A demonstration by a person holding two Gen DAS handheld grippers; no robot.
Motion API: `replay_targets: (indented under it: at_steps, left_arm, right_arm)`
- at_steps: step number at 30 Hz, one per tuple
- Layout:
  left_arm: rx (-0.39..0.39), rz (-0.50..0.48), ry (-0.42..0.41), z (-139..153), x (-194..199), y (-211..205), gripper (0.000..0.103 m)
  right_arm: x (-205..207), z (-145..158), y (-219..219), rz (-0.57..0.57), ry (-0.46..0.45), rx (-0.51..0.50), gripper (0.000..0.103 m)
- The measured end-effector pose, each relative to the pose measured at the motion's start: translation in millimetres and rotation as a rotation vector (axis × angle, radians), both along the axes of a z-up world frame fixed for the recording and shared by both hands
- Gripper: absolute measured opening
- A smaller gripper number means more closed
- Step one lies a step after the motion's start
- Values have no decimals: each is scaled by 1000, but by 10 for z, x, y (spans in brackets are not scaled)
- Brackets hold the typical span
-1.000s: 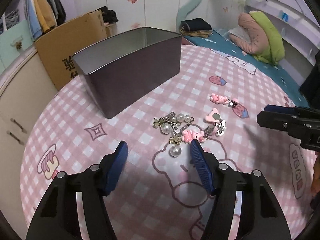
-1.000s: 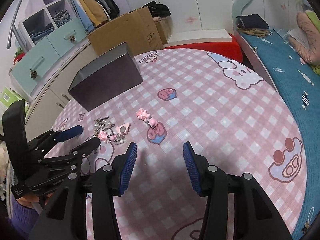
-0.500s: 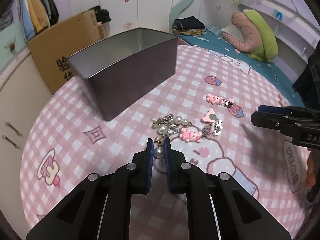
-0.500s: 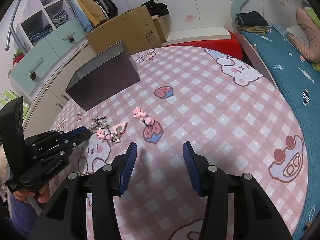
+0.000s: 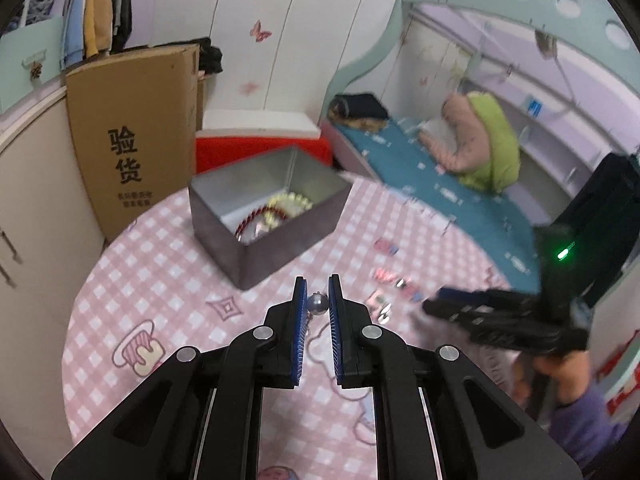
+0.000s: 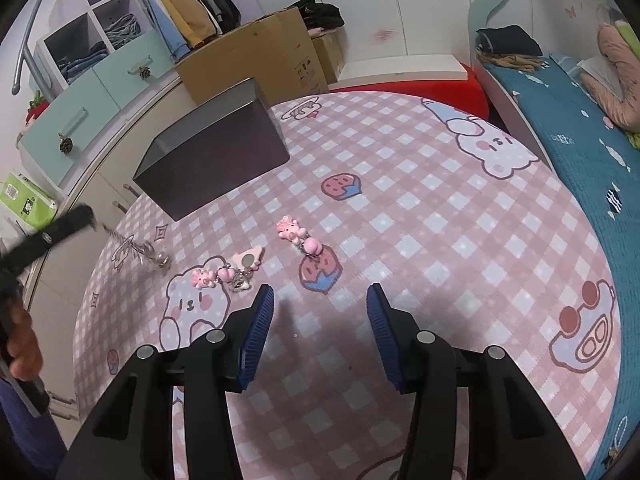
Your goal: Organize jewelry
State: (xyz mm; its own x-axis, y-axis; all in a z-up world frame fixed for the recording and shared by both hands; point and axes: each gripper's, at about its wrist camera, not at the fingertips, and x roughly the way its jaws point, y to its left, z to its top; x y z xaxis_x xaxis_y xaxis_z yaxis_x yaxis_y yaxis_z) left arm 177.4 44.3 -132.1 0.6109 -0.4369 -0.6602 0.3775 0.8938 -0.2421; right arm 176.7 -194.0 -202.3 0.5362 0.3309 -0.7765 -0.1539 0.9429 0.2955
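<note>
My left gripper (image 5: pixel 318 300) is shut on a large pearl (image 5: pixel 318 304) of a pearl-and-chain piece and holds it above the pink checked tablecloth (image 5: pixel 160 288). In the right wrist view that chain (image 6: pixel 146 252) hangs blurred below the left gripper (image 6: pixel 84 216), clear of the table. An open grey tin (image 5: pixel 280 240) stands beyond, with beaded bracelets (image 5: pixel 280 206) inside. Pink charms (image 6: pixel 290 230) and a pink clip cluster (image 6: pixel 236 270) lie on the cloth. My right gripper (image 6: pixel 320 312) stands open above the cloth, just short of the charms, with nothing in it.
A cardboard box (image 5: pixel 132 136) and pale cabinets (image 6: pixel 80 128) stand past the table's left edge. A bed with a teal cover (image 6: pixel 580 128) runs along the right. A person's hand in a purple sleeve (image 5: pixel 576 392) holds the right gripper.
The left gripper has shut on the pearl and lifted it with its chain off the table, and the tin's inside has come into view. The right gripper has stayed where it was.
</note>
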Motion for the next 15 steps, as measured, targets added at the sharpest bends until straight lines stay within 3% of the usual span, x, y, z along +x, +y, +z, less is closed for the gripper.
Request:
replay_targets:
  at_steps: [8, 10, 13, 15]
  left_arm:
    - [-123, -22, -43, 306, -130, 137, 11]
    - [-60, 6, -50, 276, -111, 99, 11]
    - [-63, 39, -23, 188, -76, 111, 11]
    - [47, 77, -27, 111, -28, 56, 11]
  right_arm:
    - [21, 2, 8, -3, -3, -5, 48]
    - [37, 5, 3, -5, -6, -4, 48]
    - [95, 17, 19, -3, -14, -14, 48]
    - [137, 26, 39, -2, -23, -27, 48]
